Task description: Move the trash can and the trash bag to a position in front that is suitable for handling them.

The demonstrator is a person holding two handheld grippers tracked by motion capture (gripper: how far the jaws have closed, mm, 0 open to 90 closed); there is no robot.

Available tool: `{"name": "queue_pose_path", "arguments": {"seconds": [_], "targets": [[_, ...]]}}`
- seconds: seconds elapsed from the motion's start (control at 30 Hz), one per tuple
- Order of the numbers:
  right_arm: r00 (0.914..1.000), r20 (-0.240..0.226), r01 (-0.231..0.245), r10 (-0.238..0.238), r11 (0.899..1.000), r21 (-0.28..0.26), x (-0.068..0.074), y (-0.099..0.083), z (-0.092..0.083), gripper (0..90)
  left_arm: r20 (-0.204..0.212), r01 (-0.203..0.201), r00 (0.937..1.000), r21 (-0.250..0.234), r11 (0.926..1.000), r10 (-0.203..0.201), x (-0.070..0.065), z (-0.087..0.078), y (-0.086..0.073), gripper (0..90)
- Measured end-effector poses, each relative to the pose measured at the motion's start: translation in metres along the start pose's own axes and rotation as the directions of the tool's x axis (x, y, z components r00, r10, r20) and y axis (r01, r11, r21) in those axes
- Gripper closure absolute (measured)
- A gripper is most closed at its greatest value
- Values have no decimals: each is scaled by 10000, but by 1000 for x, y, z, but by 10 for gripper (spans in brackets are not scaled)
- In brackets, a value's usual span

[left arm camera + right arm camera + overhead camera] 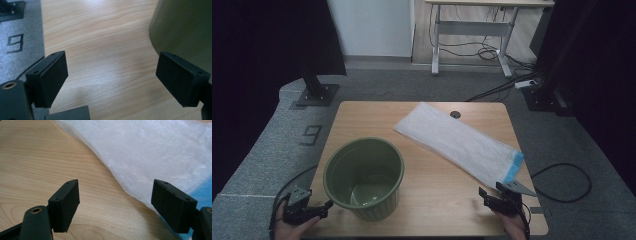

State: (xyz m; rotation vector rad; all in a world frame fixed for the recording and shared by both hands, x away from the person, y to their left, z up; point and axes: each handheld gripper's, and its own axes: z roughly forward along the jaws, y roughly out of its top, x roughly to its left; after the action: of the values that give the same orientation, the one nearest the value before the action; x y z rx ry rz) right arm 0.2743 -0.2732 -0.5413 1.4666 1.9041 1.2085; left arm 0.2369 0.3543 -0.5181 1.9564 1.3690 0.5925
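Just beside our left gripper [326, 206], toward the table's middle, stands the round, ribbed, olive-green plastic bin [364, 178], upright and open-topped on the light wooden table [362, 117]; ahead of our right gripper [482, 194] lies the flat white translucent plastic bag [457, 141] with a blue band at its near end, stretched slantwise away from us. From above we see both whole, and the bin's glossy bottom with nothing in it. The left gripper view gives us what the high view cannot: the bin's smooth green wall [183, 30] rising just behind one jaw, with bare wood showing between the two jaws. The right gripper view brings the bag [155, 155] close, crinkled and thin, its edge running between the spread jaws, none of it pinched. Both grippers stand open and hold nothing.
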Motion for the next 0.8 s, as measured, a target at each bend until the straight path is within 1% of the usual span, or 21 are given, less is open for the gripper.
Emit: {"name": "queue_pose_path", "arguments": {"seconds": [0.07,0.1,0.17,0.27,0.3,0.33,0.37,0.4,0.43,0.47,0.5,0.53,0.57,0.6,0.63,0.67,0.7,0.73,0.77,0.8], "targets": [[10000,49,17,-17,10000,32,-1,0,0,226,80,-125,9999,47,9999,124,-2,-2,0,88],[10000,35,22,-22,9999,142,-2,-1,0,227,181,-87,9998,6,10000,87,-2,-4,0,79],[9999,28,-145,144,9996,223,-5,-1,1,229,269,-91,9996,-174,9998,95,-2,-14,-2,78],[9996,35,-288,287,9995,148,-8,-1,-1,232,437,-263,9987,-370,9990,279,-2,-26,-6,78],[9992,5,-395,395,9992,94,-10,-1,-1,232,620,-348,9974,-448,9984,375,-4,-31,-10,78],[9992,5,-395,395,9992,94,-10,-1,-1,232,769,-471,9958,-457,9978,505,-6,-33,-12,78],[9991,-14,-435,435,9990,117,-10,-1,-1,232,1005,-597,9928,-509,9969,646,-9,-36,-14,78],[9992,-62,-395,397,9990,193,-10,-1,0,232,1549,-1054,9813,-666,9922,1146,-18,-41,-17,79],[9992,-62,-395,397,9990,193,-10,-1,0,232,1549,-1054,9813,-666,9922,1146,-18,-41,-17,82],[9993,-71,-366,367,9991,215,-10,0,1,232,1988,-1510,9663,-763,9856,1634,-24,-44,-17,82],[9994,-97,-324,327,9992,237,-10,1,2,232,2263,-1926,9518,-852,9776,2072,-30,-45,-16,84],[9994,-123,-313,316,9992,263,-10,1,3,232,2431,-2155,9419,-915,9722,2316,-35,-46,-15,85],[9994,-164,-288,293,9992,266,-9,3,4,232,2695,-2390,9274,-1064,9652,2594,-42,-47,-13,92],[9994,-164,-288,293,9992,266,-9,3,4,232,2850,-2495,9188,-1174,9612,2732,-46,-47,-11,92],[9995,-181,-264,269,9993,268,-9,3,4,232,3130,-2649,9031,-1329,9551,2941,-52,-46,-7,93],[9996,-217,-186,191,9995,250,-9,3,4,232,3258,-2687,8961,-1422,9527,3013,-56,-44,-5,94],[9996,-240,-155,160,9996,218,-8,3,5,232,3404,-2792,8858,-1521,9481,3155,-62,-41,0,95],[9996,-257,-75,80,9998,204,-8,3,4,232,3507,-2844,8792,-1571,9458,3226,-65,-39,3,106],[9997,-251,-41,46,9998,194,-7,3,4,232,3653,-2926,8697,-1599,9428,3319,-71,-35,7,109],[9997,-237,-33,37,9998,174,-7,3,4,232,3704,-3035,8641,-1565,9399,3408,-73,-32,10,82]]}}
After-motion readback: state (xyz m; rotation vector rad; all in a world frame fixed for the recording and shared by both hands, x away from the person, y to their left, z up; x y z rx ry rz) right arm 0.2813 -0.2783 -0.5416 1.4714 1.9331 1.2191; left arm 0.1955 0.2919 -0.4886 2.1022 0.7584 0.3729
